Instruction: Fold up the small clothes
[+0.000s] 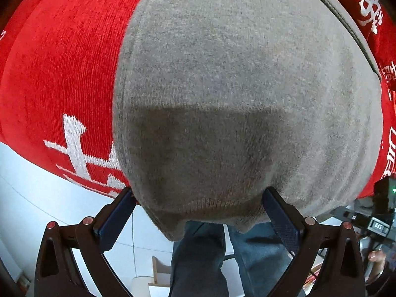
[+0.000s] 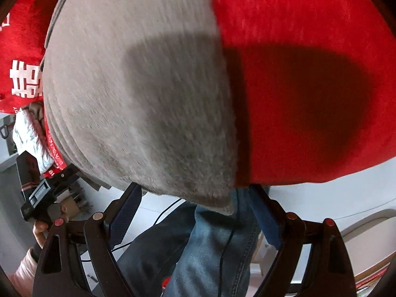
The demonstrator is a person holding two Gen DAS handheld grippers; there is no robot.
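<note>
While spread over red cloth (image 1: pixel 61 69) at tabletop's near edge, grey knit garment (image 1: pixel 235 86) overhangs; left hand-held gripper (image 1: pixel 198 198) and right hand-held gripper (image 2: pixel 195 193) gaping, astride hem, gripping nothing.

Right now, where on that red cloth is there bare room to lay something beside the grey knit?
Bare patches: the red woven cloth right of the grey knitted garment, to the table's edge, and the strip on its left, down to the white lettering. It is crowded at the near edge, where the left gripper and right gripper straddle the garment's hem.
</note>
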